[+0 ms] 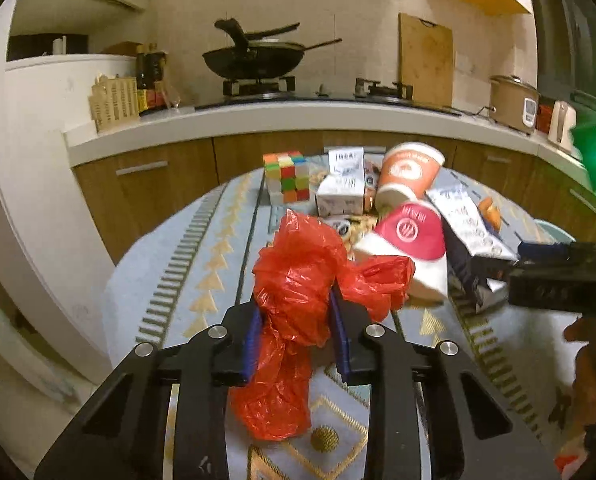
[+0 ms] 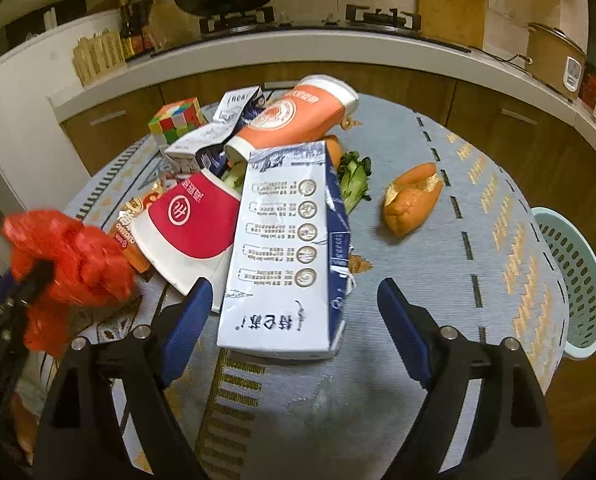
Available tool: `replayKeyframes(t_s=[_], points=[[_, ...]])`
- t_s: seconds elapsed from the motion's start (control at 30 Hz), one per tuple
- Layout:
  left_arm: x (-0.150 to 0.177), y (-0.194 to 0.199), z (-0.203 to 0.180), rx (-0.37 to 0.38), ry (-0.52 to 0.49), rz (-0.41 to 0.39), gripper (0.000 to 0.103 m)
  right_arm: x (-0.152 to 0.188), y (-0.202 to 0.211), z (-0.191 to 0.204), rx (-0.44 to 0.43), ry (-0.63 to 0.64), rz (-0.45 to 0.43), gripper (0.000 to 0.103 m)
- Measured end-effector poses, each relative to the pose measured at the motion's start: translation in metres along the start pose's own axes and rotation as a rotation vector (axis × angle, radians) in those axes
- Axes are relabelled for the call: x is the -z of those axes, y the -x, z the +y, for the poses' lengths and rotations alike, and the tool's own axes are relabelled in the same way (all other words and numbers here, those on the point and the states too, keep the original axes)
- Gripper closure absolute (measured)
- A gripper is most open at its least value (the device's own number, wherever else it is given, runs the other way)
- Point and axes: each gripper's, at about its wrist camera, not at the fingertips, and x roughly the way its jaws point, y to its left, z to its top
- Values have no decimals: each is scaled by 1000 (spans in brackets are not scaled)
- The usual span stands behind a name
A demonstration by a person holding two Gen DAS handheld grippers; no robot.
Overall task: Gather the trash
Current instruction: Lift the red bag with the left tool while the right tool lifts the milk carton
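Note:
My left gripper (image 1: 295, 320) is shut on a crumpled red plastic bag (image 1: 298, 280), held above the table; the bag also shows at the left of the right wrist view (image 2: 69, 264). My right gripper (image 2: 293, 300) is open, its blue pads on either side of a white and blue milk carton (image 2: 285, 248) lying flat. Behind it lie a red and white paper cup (image 2: 189, 224), an orange paper cup (image 2: 289, 120), small white cartons (image 2: 201, 144), an orange peel (image 2: 412, 198) and green vegetable scraps (image 2: 354, 180).
A Rubik's cube (image 2: 175, 120) stands at the table's far left. A light green perforated bin (image 2: 574, 280) stands on the floor to the right of the round table (image 2: 498, 200). A kitchen counter with a wok (image 1: 253, 56) runs behind.

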Motion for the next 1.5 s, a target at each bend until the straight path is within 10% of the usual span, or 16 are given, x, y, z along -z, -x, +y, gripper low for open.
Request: replayKeyframes(t_s=[0.13, 0.23, 0.67, 1.0, 1.5], points=[[-6, 5, -9, -29, -30, -34, 76, -2, -14, 0, 49, -17, 46, 24], [-7, 5, -15, -37, -53, -42, 76, -1, -17, -2, 33, -24, 57, 45], [-43, 22, -49, -7, -94, -148, 76, -7, 38, -27, 57, -29, -118, 46], [-100, 23, -136, 86, -198, -260, 76, -29, 90, -129, 179, -187, -243, 46], [-109, -92, -320, 414, -252, 71, 76, 23, 38, -303, 285, -512, -37, 45]])
